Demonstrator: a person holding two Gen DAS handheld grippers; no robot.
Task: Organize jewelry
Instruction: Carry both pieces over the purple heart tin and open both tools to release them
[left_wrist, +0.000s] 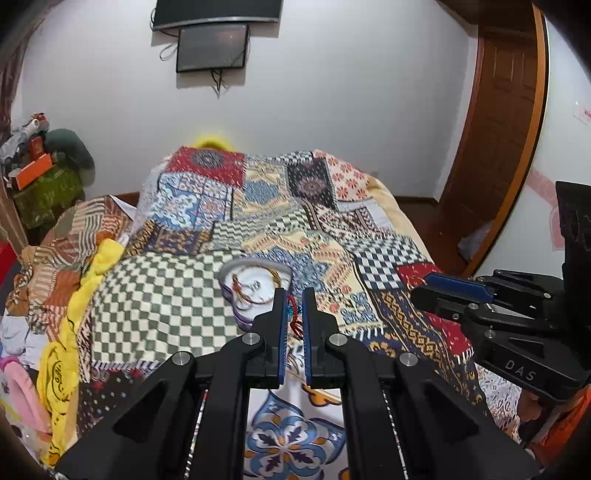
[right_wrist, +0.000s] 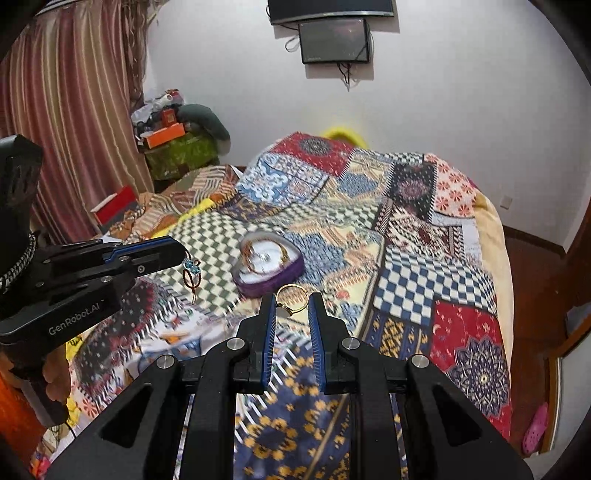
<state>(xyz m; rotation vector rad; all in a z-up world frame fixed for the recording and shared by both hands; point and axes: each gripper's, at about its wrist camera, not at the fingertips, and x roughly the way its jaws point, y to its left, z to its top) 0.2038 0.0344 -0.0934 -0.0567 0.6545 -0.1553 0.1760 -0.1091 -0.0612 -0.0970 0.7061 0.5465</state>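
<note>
Two black grippers with blue finger pads hang above a bed, each pinching a piece of jewelry. In its own wrist view the left gripper (left_wrist: 293, 306) has its jaws narrowed to a slim gap, nipping a red-brown cord bracelet with small turquoise beads (left_wrist: 293, 316); from the right wrist view the same bracelet (right_wrist: 192, 271) dangles free below the fingertips at 9 o'clock. The right gripper (right_wrist: 291, 306) has its jaws drawn in close on a thin gold ring (right_wrist: 291, 295), held at the tips with the loop standing above them. In the left wrist view that right gripper (left_wrist: 424, 284) enters from 3 o'clock with the ring only just visible at its tip.

Just beyond both sets of fingertips, toward 12 o'clock, a heart-shaped jewelry box with purple sides and a white lining (right_wrist: 269, 264) sits open on the multicoloured patchwork quilt (right_wrist: 443, 236). Inside lie gold loops and a small silvery piece; blur hides their detail. Neither gripper touches the box.

Farther off, at 10 o'clock in the right wrist view, an orange box (right_wrist: 164, 138) rests on a cluttered green-covered stand beside a striped pink curtain (right_wrist: 66, 110). At 12 o'clock a dark screen (right_wrist: 334, 40) hangs on the white wall.
</note>
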